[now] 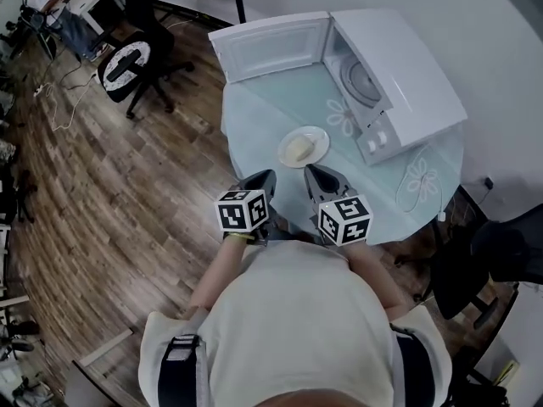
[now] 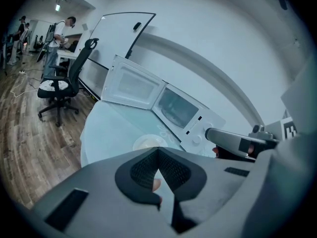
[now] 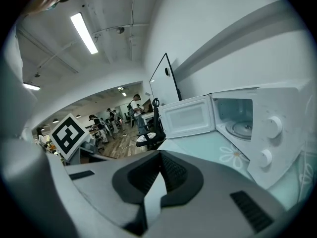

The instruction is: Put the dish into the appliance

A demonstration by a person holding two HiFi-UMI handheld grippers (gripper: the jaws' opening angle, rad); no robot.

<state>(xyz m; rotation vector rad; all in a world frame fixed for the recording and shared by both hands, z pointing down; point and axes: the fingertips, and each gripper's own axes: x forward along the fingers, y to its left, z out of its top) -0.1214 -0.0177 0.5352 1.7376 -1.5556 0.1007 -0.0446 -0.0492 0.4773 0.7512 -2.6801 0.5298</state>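
The plate (image 1: 303,147) sits on the round glass table (image 1: 254,119), just in front of the microwave (image 1: 416,75), whose door hangs open. At the table's near edge, the left gripper (image 1: 264,179) and right gripper (image 1: 313,173) both have their jaws pressed together, holding nothing.
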